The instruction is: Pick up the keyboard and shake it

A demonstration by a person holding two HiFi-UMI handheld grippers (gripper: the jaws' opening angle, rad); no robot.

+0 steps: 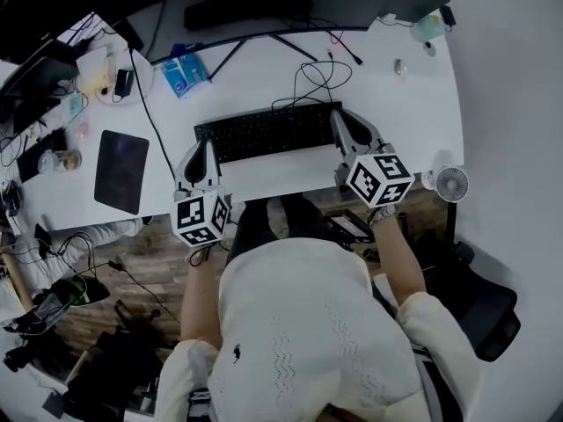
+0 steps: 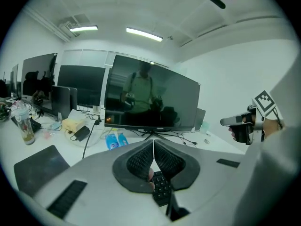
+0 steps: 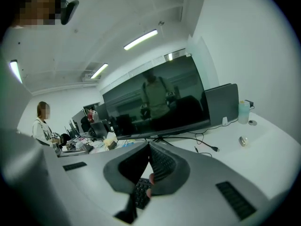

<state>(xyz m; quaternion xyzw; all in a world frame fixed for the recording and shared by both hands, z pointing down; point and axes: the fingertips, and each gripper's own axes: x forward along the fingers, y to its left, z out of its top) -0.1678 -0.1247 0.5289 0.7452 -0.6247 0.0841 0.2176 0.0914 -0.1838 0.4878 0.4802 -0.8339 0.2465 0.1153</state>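
Note:
A black keyboard (image 1: 264, 132) lies slightly askew on the white desk (image 1: 264, 178) in front of the monitor. My left gripper (image 1: 203, 148) is over its left end, and its tips meet in the left gripper view (image 2: 153, 144). A patch of keys (image 2: 162, 188) shows below them, through the gap nearer the camera. My right gripper (image 1: 345, 120) is over the right end and is also shut (image 3: 149, 147), with keys (image 3: 140, 192) visible underneath. Neither gripper visibly has the keyboard between its pads.
A wide dark monitor (image 2: 150, 98) stands behind the keyboard, and cables (image 1: 321, 77) loop across the desk. There is a dark mouse pad (image 1: 120, 170) on the left, a blue pack (image 1: 185, 73) behind it, and a small white fan (image 1: 450, 183) at the right edge. Clutter fills the far left.

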